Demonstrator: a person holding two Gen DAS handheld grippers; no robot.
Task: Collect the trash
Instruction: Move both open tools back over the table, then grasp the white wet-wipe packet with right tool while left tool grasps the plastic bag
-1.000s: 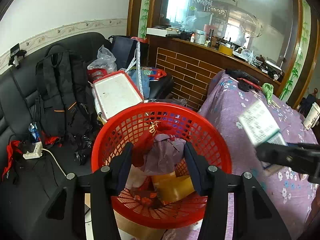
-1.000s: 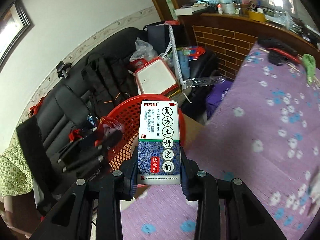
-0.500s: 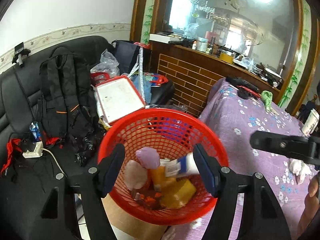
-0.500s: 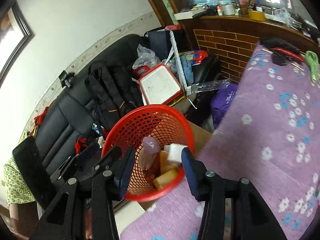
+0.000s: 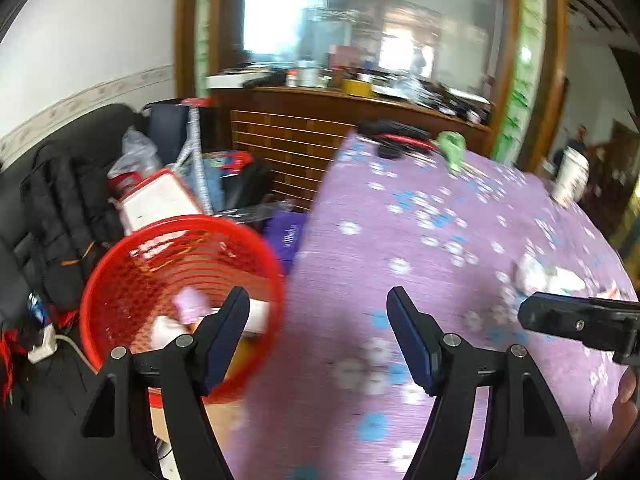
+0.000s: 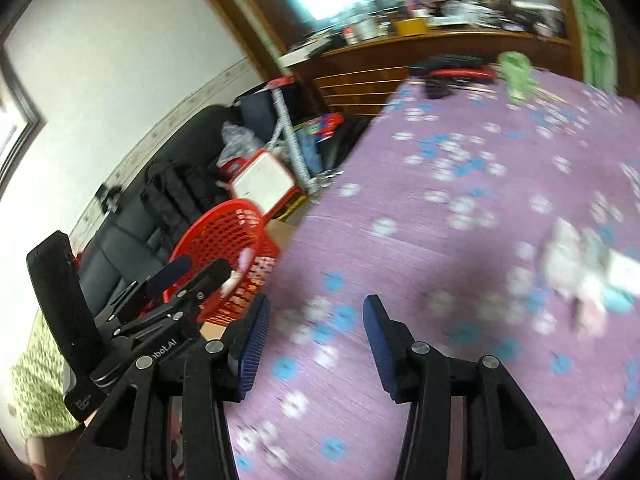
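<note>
- Both loads have been released: the medicine box once held by the right gripper [image 6: 316, 328] and the crumpled wad once in the left gripper [image 5: 318, 330] now lie in the red basket [image 5: 120, 272].
- Both jaws stand apart, nothing between them.
- Both grippers have been swung back over the purple counter [image 6: 460, 208]; more trash [image 6: 588, 272] waits near its right edge.

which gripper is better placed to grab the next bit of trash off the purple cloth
Probably right. The right gripper is open and empty, nearer the blurred white litter; the left gripper sits by the red basket.
</note>
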